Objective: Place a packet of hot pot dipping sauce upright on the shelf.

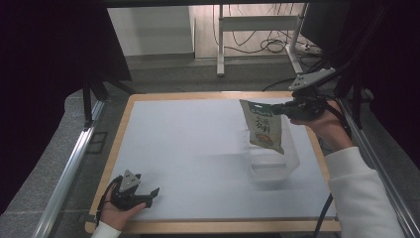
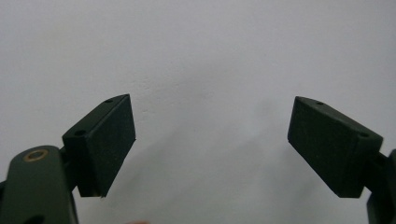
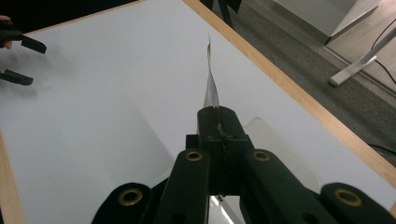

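Observation:
A green and beige snack pouch (image 1: 263,126) hangs by its top edge above a clear plastic tub (image 1: 273,163) at the table's right side. My right gripper (image 1: 279,108) is shut on the pouch's top edge; in the right gripper view the jaws pinch the thin silver pouch edge (image 3: 211,88), with the tub rim (image 3: 289,154) below them. At the table's front left corner my left gripper (image 1: 152,194) rests low in a hand, open; its pads (image 2: 107,144) stand wide apart with nothing between them over the white table surface (image 2: 205,60).
The white mat (image 1: 188,148) has a wooden border (image 1: 208,225). Black frame posts (image 1: 89,104) stand at the table's left and right edges. A desk leg (image 1: 220,44) and cables (image 1: 267,44) lie on the floor beyond the far edge.

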The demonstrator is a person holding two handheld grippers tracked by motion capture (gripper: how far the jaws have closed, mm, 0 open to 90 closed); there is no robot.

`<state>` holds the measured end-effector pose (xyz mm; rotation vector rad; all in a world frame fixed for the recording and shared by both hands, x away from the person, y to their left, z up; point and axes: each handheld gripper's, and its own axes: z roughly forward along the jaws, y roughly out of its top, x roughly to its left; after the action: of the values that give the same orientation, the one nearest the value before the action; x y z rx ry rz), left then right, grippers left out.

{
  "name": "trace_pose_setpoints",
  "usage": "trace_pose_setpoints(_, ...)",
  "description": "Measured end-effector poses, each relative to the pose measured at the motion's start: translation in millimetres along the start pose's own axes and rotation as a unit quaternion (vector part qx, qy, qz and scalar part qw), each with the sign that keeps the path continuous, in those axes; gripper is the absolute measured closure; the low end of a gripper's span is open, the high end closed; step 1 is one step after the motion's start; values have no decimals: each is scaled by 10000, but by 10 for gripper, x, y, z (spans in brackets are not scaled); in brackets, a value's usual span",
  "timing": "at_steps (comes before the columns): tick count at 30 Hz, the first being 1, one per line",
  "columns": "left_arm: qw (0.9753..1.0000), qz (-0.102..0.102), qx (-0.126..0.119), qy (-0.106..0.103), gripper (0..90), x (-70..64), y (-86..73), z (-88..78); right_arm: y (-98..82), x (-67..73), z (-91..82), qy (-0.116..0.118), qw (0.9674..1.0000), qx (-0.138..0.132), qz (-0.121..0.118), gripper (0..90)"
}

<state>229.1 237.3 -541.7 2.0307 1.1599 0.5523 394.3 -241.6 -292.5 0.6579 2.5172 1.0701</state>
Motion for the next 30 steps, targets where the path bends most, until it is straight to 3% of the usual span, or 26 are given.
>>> trace_pose_setpoints(9,10000,-4,-25,41,151,2,-1,-8,-50,-95,105,21,9999,143,-34,896)
trace_pose_setpoints(23,10000,9,-24,57,152,-2,-6,-12,-167,-189,279,53,9998,155,-144,895)
trace_pose_setpoints(30,10000,11,-39,69,153,-2,-6,-15,-232,-244,348,-52,9994,298,-153,896)
